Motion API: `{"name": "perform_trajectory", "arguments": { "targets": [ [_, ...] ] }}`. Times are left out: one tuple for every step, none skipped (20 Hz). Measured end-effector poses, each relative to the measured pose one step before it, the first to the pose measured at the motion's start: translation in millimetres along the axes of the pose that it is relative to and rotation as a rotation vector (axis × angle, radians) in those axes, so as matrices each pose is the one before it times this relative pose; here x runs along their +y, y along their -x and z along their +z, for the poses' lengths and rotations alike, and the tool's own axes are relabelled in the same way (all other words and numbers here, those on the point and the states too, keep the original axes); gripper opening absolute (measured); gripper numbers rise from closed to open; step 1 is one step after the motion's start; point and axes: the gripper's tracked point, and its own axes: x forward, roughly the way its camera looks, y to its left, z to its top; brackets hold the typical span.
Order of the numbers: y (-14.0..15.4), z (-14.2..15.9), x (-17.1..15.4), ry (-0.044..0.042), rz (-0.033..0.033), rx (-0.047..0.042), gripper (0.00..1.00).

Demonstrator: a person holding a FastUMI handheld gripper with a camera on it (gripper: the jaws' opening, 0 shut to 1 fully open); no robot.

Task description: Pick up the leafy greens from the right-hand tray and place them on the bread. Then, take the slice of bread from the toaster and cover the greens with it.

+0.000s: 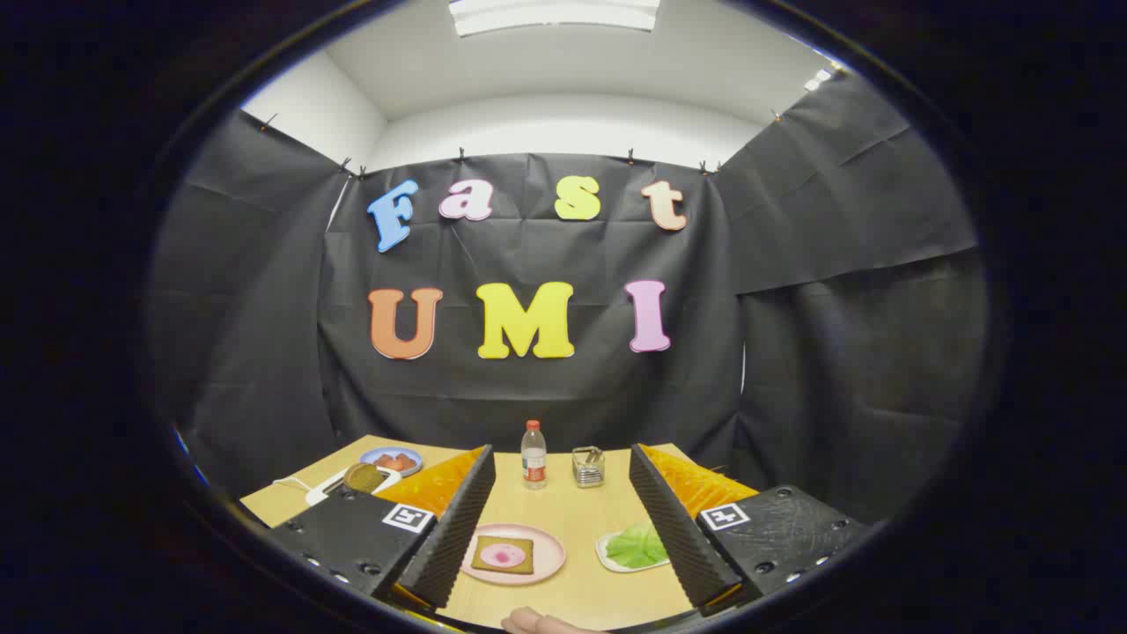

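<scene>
My gripper (pixel 563 519) hangs open above the wooden table (pixel 577 594), its two fingers spread wide with nothing between them. Below and between the fingers lies a pink plate (pixel 546 565) holding a slice of bread (pixel 503 555) with a pink spread on it. To its right, partly behind the right finger, a white tray (pixel 607 558) holds the leafy greens (pixel 636 546). Beyond the left finger stands a white toaster (pixel 339 482) with a brown bread slice (pixel 362 476) sticking out of its top.
A water bottle (pixel 534 454) and a small metal rack (pixel 587 467) stand at the table's far edge, against the black cloth wall. A blue plate (pixel 392 460) with reddish food sits behind the toaster. A person's hand (pixel 541 623) shows at the near edge.
</scene>
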Motion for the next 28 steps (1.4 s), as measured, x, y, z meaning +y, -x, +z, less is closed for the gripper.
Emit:
{"name": "perform_trajectory", "arguments": {
  "targets": [
    [-0.55,-0.49,-0.13,-0.00161,0.00179,0.00272,0.94],
    [0.0,-0.61,1.28,0.00046,0.00118,0.00195,0.94],
    [0.5,0.94,-1.03,-0.00013,-0.00089,0.00012,0.94],
    [0.1,-0.65,-0.62,0.00313,-0.00085,-0.00039,0.94],
    [-0.06,0.6,-0.3,0.00363,-0.00274,0.0007,0.94],
    [-1.09,-1.27,-0.35,0.00171,0.00013,0.00067,0.94],
    [-1.53,-0.54,0.37,0.00416,-0.00001,0.00312,0.94],
    [0.83,-1.44,-0.72,0.00531,-0.00063,0.0026,0.94],
    [0.13,-0.91,-0.17,0.0056,0.00037,0.00208,0.94],
    [-0.34,-2.14,-0.23,0.00189,-0.00108,0.00178,0.94],
    [0.22,0.05,0.12,0.00219,0.00337,0.00216,0.94],
    [-0.8,-0.95,2.41,0.00046,0.01158,-0.00306,0.94],
    [-0.53,0.28,1.3,-0.00032,0.00447,-0.0019,0.94],
    [-2.17,-2.01,-3.62,0.00099,-0.00023,-0.00276,0.94],
    [-4.83,-2.51,-3.2,0.00139,-0.00468,0.00297,0.95],
    [-6.5,-6.53,-3.21,0.00072,-0.00443,0.00811,0.96],
    [-7.26,-5.7,-2.14,-0.00149,0.00564,0.0051,0.96],
    [-9.38,-5.7,-1.16,0.00703,0.00416,0.01006,0.96],
    [-10.18,-10.88,-7.64,0.01034,-0.0078,0.02024,0.95],
    [-11.08,-7.18,-4.83,0.00855,0.00869,-0.0004,0.95],
    [-11.79,-10.35,-8.61,0.01298,-0.01654,0.0157,0.95],
    [-13.38,-11.54,-10.75,0.01423,-0.01308,0.00943,0.95],
    [-11.72,-13.76,-10.26,0.01044,-0.02059,0.02809,0.95],
    [-10.96,-12.98,-9.98,-0.00565,-0.0137,0.01174,0.95],
    [-10.87,-10.3,-7.29,-0.00091,-0.00617,0.01087,0.95],
    [-10.24,-15.06,-7.08,0.00793,-0.01272,0.02645,0.95],
    [-12.0,-14.2,-7.87,0.00663,-0.01003,0.01992,0.95],
    [-13.57,-11.54,-5.43,0.00872,-0.00834,0.01933,0.95]
  ]
}}
